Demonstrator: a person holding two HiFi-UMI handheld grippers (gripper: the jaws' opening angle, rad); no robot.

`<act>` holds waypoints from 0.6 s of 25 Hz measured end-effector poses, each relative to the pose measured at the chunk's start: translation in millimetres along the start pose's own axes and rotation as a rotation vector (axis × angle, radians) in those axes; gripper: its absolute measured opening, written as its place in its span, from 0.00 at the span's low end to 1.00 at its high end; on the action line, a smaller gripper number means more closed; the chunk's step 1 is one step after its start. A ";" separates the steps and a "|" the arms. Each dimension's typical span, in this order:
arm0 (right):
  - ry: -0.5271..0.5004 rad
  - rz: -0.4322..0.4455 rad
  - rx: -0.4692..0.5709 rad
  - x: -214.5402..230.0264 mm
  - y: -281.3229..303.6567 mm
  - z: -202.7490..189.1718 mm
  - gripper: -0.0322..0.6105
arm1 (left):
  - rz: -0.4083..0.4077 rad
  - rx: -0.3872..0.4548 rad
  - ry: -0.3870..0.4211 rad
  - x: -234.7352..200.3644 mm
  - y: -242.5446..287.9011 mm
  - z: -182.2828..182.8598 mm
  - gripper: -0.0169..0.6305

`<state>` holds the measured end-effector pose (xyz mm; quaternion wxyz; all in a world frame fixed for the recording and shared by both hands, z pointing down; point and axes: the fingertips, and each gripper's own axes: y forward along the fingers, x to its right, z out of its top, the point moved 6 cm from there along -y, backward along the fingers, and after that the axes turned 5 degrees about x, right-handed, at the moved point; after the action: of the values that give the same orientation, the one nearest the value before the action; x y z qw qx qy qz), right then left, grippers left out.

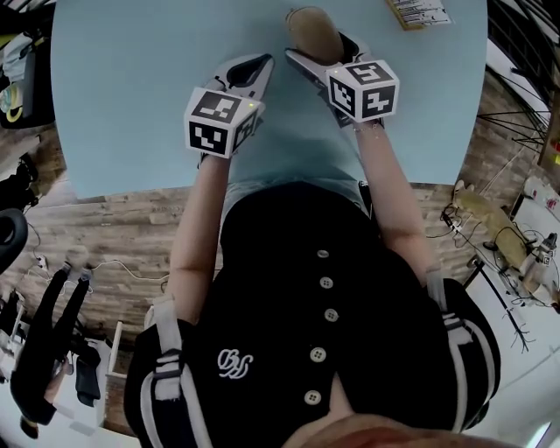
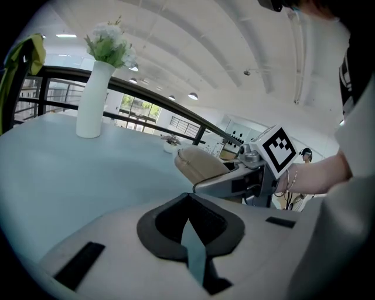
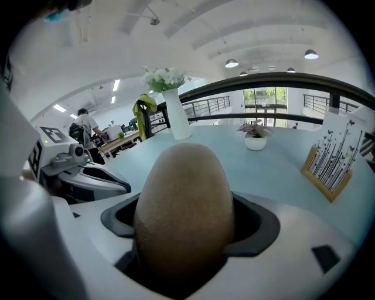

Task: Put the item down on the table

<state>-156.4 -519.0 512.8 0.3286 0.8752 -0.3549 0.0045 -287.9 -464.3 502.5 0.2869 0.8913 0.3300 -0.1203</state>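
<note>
Your left gripper [image 1: 259, 65] hangs over the table [image 1: 122, 96], jaws pressed together on nothing, just beside the right one. Your right gripper [image 1: 322, 51] pinches the brown egg-shaped item [image 3: 183, 211] around its middle, over the tabletop. The item looks light, firm and finely rough, and will probably roll once freed, so lay it on its side. Bare table lies ahead. The vase [image 3: 176, 114] and card stand [image 3: 330, 161] stand well apart.

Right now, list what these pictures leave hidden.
1. Gap between the brown item and the table: head view, the right gripper and item cover it; right gripper view, the item blocks it.
2. Printed card: head view, cut by the top edge; print too small.
</note>
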 end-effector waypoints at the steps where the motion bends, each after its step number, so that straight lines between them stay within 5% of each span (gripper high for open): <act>1: -0.003 -0.003 -0.010 1.2 1.6 -2.1 0.71 | -0.003 -0.004 -0.003 -0.3 0.7 -0.7 0.04; 15: -0.056 -0.028 -0.107 4.0 33.6 -19.4 0.72 | -0.023 -0.041 -0.013 -16.3 4.4 -6.1 0.04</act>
<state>-170.0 -528.1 548.2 0.3651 0.8610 -0.3515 -0.0435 -297.1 -471.9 515.9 0.3060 0.8804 0.3408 -0.1225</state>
